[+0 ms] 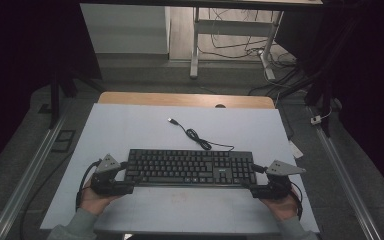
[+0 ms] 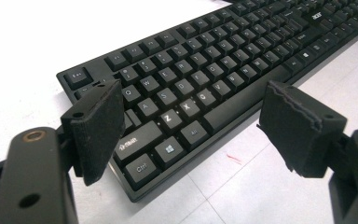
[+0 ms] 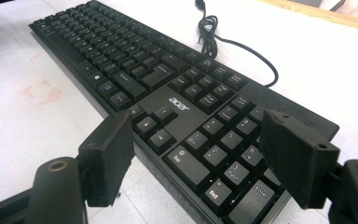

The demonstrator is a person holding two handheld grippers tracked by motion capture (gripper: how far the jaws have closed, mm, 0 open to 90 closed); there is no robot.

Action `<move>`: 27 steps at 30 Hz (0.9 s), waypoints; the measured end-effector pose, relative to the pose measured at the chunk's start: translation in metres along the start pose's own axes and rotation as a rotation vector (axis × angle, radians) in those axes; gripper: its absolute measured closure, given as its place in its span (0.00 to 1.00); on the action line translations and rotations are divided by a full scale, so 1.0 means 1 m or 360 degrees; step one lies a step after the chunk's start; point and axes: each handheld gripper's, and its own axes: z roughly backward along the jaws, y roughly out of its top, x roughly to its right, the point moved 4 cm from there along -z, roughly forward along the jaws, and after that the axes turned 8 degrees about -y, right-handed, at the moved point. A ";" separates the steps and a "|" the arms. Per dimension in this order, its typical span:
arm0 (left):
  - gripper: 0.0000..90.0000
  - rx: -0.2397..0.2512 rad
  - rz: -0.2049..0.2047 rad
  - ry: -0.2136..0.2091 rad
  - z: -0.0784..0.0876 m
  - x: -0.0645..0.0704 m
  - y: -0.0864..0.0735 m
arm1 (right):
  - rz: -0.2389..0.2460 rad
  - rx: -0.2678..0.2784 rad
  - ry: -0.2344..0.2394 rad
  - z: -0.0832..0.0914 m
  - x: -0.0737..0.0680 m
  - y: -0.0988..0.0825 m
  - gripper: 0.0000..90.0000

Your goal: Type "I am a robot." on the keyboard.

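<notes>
Left hand-held gripper point(image 1: 125, 176): we have its jaws spread wide, straddling the left end of the keyboard point(image 1: 190, 167); in the left gripper view one pad sits over the Caps Lock corner and the other hangs off the near edge, and neither looks pressed against the case.
Right hand-held gripper point(image 1: 254, 179): likewise spread, set over the number-pad end point(image 3: 223, 154), one pad above the arrow keys and one above the far right edge; nothing is pinched.
Step in hand: we judge this as lining up on both ends of the keyboard for a two-handed grip, with the grasp not yet made.
Next move: we would need to settle each pair of jaws around the case edge, not the keycaps, and close both together so the board stays level.
Keyboard place: it lies flat across the near middle of the white tabletop point(image 1: 130, 125), long side toward us.
Cable point(image 1: 200, 140): it runs from the back edge, coils once and ends in a loose USB plug point(image 1: 172, 120) farther back.
In the way: little; we only expect the trailing cable to drag if the board is lifted or shifted.
Beyond: a wooden strip point(image 1: 180, 99) borders the far edge, and desk legs and floor cables stand behind.
</notes>
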 end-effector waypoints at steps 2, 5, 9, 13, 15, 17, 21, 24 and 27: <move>0.24 0.0002 0.0004 0.0005 0.000 -0.001 0.000 | 0.0002 -0.0003 -0.0001 -0.001 0.000 0.000 0.29; 0.24 0.0007 0.0013 0.0004 0.000 -0.002 0.000 | 0.0004 -0.0015 -0.0001 -0.002 0.000 0.000 0.29; 0.25 0.0008 0.0011 0.0001 0.001 -0.002 0.000 | -0.0003 -0.0007 -0.0006 -0.003 -0.002 0.000 0.29; 0.25 0.0005 0.0004 0.0000 0.000 -0.001 0.000 | 0.0009 -0.0018 0.0003 -0.003 -0.003 0.001 0.30; 0.25 0.0007 0.0005 0.0002 0.000 -0.002 0.000 | 0.0007 -0.0021 0.0007 -0.004 -0.004 0.001 0.30; 0.25 0.0005 0.0002 0.0009 0.000 -0.002 0.000 | -0.0003 -0.0020 0.0011 -0.005 -0.004 0.002 0.30; 0.25 0.0000 -0.0014 0.0025 -0.001 -0.002 0.000 | -0.0006 -0.0020 0.0025 -0.007 -0.006 0.005 0.31; 0.26 -0.0004 -0.0023 0.0030 -0.001 -0.002 0.000 | -0.0007 -0.0016 0.0032 -0.010 -0.008 0.009 0.32; 0.26 -0.0003 -0.0024 0.0026 -0.001 -0.002 0.000 | -0.0033 -0.0008 0.0052 -0.014 -0.012 0.015 0.33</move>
